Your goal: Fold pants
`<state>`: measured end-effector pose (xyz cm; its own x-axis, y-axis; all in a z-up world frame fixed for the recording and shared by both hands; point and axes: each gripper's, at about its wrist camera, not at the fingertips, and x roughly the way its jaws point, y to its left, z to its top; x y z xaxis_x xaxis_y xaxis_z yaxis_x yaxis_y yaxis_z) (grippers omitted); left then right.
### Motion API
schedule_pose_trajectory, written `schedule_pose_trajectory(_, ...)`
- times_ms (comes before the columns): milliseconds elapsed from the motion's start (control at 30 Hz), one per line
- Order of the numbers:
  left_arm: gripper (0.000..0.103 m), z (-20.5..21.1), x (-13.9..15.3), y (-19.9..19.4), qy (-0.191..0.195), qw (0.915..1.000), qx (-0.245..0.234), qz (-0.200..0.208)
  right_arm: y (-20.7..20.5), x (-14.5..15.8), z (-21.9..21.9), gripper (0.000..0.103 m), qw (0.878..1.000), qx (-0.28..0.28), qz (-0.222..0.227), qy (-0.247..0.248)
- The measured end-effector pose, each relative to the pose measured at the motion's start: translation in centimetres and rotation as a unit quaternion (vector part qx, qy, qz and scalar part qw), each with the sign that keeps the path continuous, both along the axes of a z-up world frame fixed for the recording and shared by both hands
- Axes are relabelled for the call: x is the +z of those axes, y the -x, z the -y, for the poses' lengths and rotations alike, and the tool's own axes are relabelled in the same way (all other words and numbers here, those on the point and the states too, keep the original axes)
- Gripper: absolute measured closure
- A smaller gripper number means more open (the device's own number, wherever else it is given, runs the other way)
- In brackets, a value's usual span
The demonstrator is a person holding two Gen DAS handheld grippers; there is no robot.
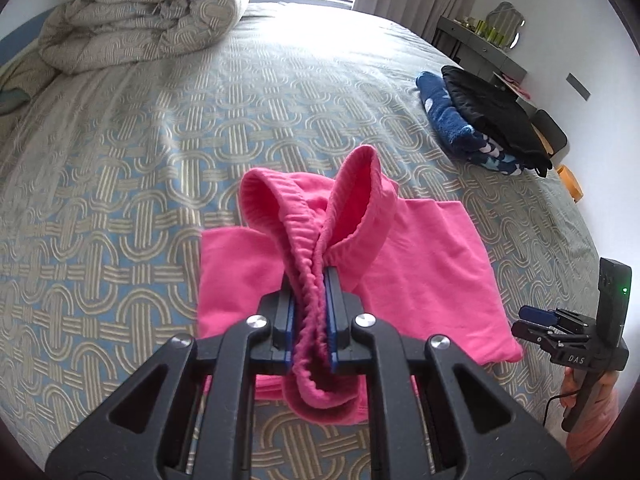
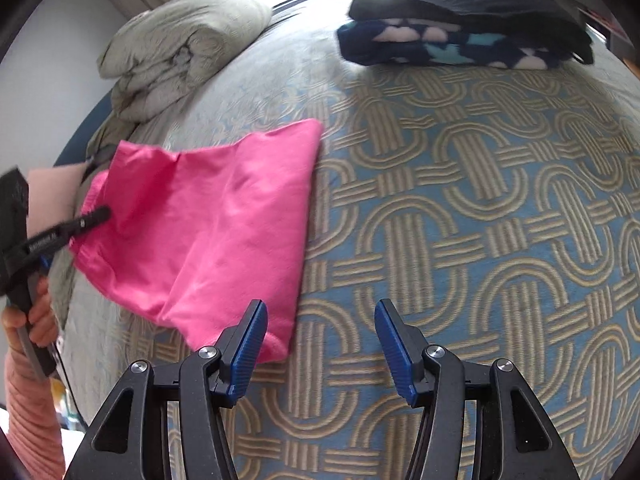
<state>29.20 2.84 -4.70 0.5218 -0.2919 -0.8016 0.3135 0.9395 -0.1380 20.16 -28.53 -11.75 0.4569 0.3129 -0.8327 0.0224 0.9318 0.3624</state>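
A wide bed with a blue-and-beige woven bedspread of interlocking arches (image 2: 480,220) fills both views. At its far end lies a bulky rolled beige duvet in the same arch pattern (image 1: 140,12), and near the far right edge sits a stack of folded clothes: a black garment (image 1: 492,108) on top of a navy fleece piece with pale blotches (image 1: 448,120).

The bright pink soft-knit pants (image 1: 432,256) lie on the bedspread on the near side, partly folded into a flat panel, well apart from the folded stack. Their gathered elastic waistband (image 1: 312,240) is lifted off the flat part and bunched upward (its two loops flare out beyond the fingertips).

The left gripper (image 1: 310,280), black with blue pads, is clamped tight on that bunched waistband, the ribbed fabric squeezed between its pads. In the right wrist view it shows at the left edge, held by a hand (image 2: 32,320) in a pink ribbed sleeve (image 2: 36,420), with its tip at the raised pink cloth.

The right gripper (image 2: 322,320) stands with its blue pads apart and nothing between them, above bare bedspread just beside the near corner of the pink panel; its left pad overlaps that corner in the picture, though whether it touches cannot be told.
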Motion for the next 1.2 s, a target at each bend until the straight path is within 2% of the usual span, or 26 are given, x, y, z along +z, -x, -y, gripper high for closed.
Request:
schedule_pose_trajectory(100,0.081,-0.8,-0.3,-0.4,-0.006,0.9999,0.01,0.003,-0.2,0.1,-0.4,0.046,1.0,0.006,0.001,0.003)
schedule_pose_trajectory(133,0.077,-1.3,-0.9,-0.5,-0.014,0.9997,0.019,0.007,-0.2,0.2,-0.5,0.046,1.0,0.008,0.001,0.004)
schedule_pose_trajectory(167,0.067,-1.8,-1.4,-0.6,-0.024,0.9993,0.029,0.007,-0.3,0.2,-0.7,0.046,1.0,0.01,0.002,0.006)
schedule_pose_trajectory(233,0.059,-3.2,-3.1,-0.9,-0.035,0.998,0.052,-0.012,-0.8,0.2,-1.0,0.046,1.0,0.011,0.002,0.009)
schedule_pose_trajectory(300,0.059,-4.2,-4.4,-0.9,-0.039,0.9963,0.068,-0.033,-0.9,0.1,-1.1,0.046,1.0,0.013,0.001,0.008)
schedule_pose_trajectory(367,0.059,-4.7,-4.9,-0.4,-0.043,0.9954,0.078,-0.037,-1.0,-0.1,-1.2,0.046,1.0,0.014,-0.002,0.01)
schedule_pose_trajectory(567,0.059,-2.7,-3.3,0.7,-0.045,0.9983,0.037,0.004,-1.7,-0.3,-1.5,0.046,1.0,0.01,-0.007,0.011)
schedule_pose_trajectory(733,0.059,0.5,-3.5,-1.0,-0.067,0.9976,-0.003,0.016,-3.0,0.5,-2.0,0.046,1.0,0.008,-0.005,0.029)
schedule_pose_trajectory(933,0.059,2.4,-5.3,-4.4,-0.095,0.9954,-0.006,0.006,-4.3,1.6,-3.4,0.046,0.999,0.027,0.01,0.032)
schedule_pose_trajectory(967,0.062,2.3,-5.8,-5.0,-0.095,0.9954,-0.005,-0.005,-4.4,1.6,-3.7,0.046,0.999,0.031,0.01,0.033)
schedule_pose_trajectory(1000,0.071,2.2,-6.1,-5.2,-0.094,0.9955,0.0,-0.011,-4.6,1.5,-4.0,0.046,0.999,0.035,0.009,0.032)
schedule_pose_trajectory(1033,0.097,1.8,-6.2,-5.4,-0.095,0.9954,0.011,-0.012,-4.7,1.3,-4.1,0.046,0.999,0.037,0.007,0.032)
schedule_pose_trajectory(1100,0.096,0.4,-5.4,-5.2,-0.069,0.9971,0.032,-0.005,-4.8,0.8,-4.5,0.046,0.999,0.041,0.002,0.03)
schedule_pose_trajectory(1133,0.096,-0.8,-4.5,-4.7,-0.043,0.9977,0.051,0.005,-4.8,0.5,-4.5,0.046,0.999,0.042,-0.002,0.03)
schedule_pose_trajectory(1200,0.098,-2.9,-3.1,-4.0,-0.023,0.9959,0.083,0.026,-4.9,0.0,-4.4,0.046,0.999,0.04,-0.009,0.03)
